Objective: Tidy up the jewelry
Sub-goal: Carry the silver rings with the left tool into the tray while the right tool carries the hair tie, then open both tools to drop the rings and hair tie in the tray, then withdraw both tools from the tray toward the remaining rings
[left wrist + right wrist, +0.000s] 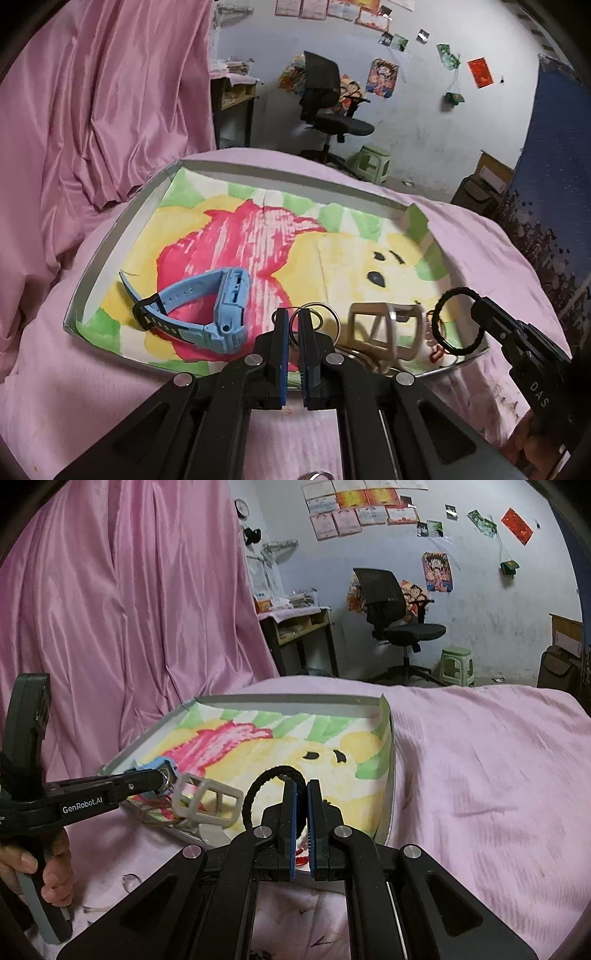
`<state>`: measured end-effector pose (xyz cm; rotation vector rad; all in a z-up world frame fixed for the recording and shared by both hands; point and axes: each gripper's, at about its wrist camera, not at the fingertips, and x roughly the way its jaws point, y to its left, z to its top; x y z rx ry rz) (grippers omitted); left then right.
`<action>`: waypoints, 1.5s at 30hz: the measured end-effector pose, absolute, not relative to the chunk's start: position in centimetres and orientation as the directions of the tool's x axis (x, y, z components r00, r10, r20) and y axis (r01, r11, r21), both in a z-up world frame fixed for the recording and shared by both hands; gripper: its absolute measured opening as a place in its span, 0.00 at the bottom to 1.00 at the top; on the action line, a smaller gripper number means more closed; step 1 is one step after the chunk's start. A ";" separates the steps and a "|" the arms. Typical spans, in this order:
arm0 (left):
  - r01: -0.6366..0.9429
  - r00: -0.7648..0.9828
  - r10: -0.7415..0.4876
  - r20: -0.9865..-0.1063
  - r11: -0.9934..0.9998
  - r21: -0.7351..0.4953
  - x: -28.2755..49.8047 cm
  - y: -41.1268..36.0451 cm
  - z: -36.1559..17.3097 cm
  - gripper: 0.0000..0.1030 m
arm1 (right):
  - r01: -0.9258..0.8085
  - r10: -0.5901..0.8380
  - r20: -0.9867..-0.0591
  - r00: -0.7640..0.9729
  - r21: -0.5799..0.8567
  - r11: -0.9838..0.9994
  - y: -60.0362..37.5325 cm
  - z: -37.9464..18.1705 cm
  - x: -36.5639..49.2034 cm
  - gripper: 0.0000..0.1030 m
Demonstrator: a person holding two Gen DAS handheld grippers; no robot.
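Observation:
A shallow grey box (110, 240) lined with a flower-print cloth lies on the pink bed. A blue watch (207, 314) rests in its front left. My left gripper (293, 317) is shut on a metal key ring (317, 319) over the box's front edge; it also shows in the right wrist view (162, 775). A white wireframe charm (384, 330) lies beside the ring. My right gripper (300, 788) is shut on a black braided ring (266, 797), held above the box's front right; the ring also shows in the left wrist view (458, 321).
A pink curtain (129, 609) hangs at the left. Pink bedding (480, 757) spreads right of the box. A black office chair (399, 624), a green stool (458, 664) and a small desk (299, 631) stand by the far wall.

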<state>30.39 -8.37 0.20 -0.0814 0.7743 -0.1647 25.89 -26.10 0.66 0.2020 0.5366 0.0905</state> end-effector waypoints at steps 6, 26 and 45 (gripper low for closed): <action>0.093 0.670 -0.146 -0.728 0.989 -0.113 31.1 -8.5 -0.6 0.05 | -0.016 0.134 -0.538 0.832 0.218 0.976 -26.4 -0.3 26.6 0.05; 0.118 0.700 -0.192 -0.688 0.981 -0.154 29.0 -8.1 0.0 0.48 | -0.021 0.139 -0.572 0.808 0.208 0.978 -25.9 -1.2 26.8 0.17; 0.097 0.862 -0.152 -0.483 0.986 -0.137 21.9 -6.1 3.6 0.97 | -0.039 0.116 -0.389 0.914 0.202 0.979 -25.8 2.7 20.5 0.86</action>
